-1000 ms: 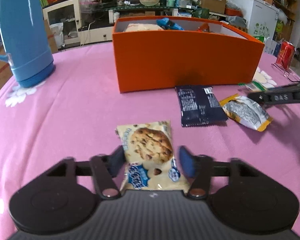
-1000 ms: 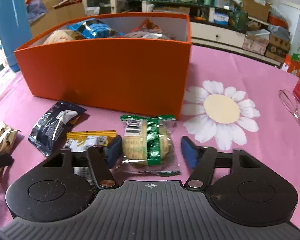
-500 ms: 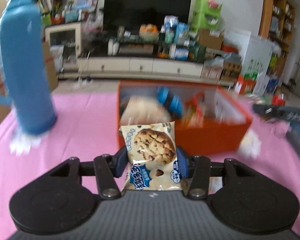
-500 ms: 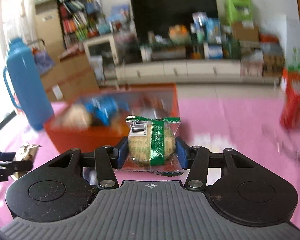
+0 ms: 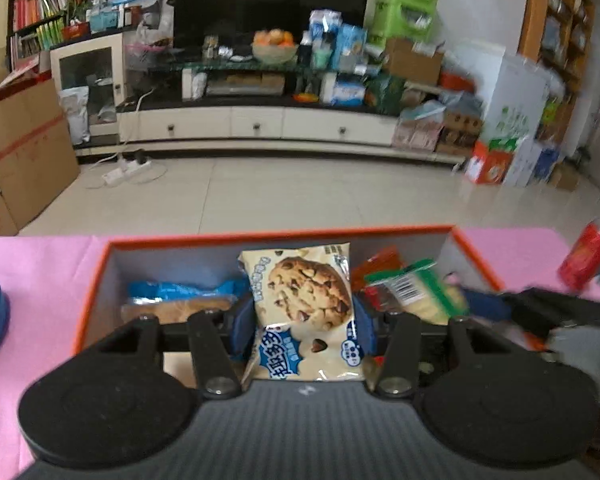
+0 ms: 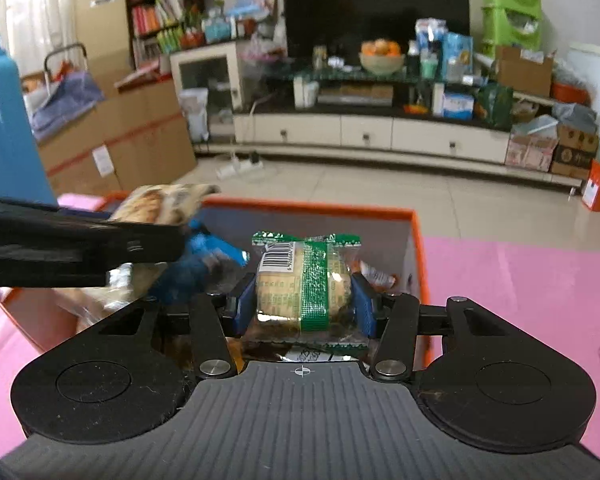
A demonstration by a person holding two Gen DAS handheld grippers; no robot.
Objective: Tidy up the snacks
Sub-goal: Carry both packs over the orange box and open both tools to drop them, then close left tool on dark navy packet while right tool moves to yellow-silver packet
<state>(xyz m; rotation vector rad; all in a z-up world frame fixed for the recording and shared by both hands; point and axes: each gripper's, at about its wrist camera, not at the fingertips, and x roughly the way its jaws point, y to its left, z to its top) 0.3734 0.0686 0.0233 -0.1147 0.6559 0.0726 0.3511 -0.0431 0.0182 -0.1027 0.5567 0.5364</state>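
Observation:
My left gripper (image 5: pixel 303 320) is shut on a cream chocolate-chip cookie packet (image 5: pixel 306 300) and holds it above the open orange box (image 5: pixel 96 280). My right gripper (image 6: pixel 303 306) is shut on a clear green-banded biscuit packet (image 6: pixel 304 292), also held over the orange box (image 6: pixel 418 248). The biscuit packet (image 5: pixel 412 292) shows at the right of the left wrist view, and the cookie packet (image 6: pixel 160 204) at the left of the right wrist view. The box holds a blue packet (image 5: pixel 180 290) and red packets (image 5: pixel 376 264).
A blue thermos (image 6: pixel 4 128) stands left of the box on the pink tablecloth (image 6: pixel 520 280). A red can (image 5: pixel 584 256) stands at the far right. Beyond the table's far edge lie the floor and a TV cabinet.
Both grippers closed on their packets, lifted them off the tablecloth and carried them forward over the orange box.

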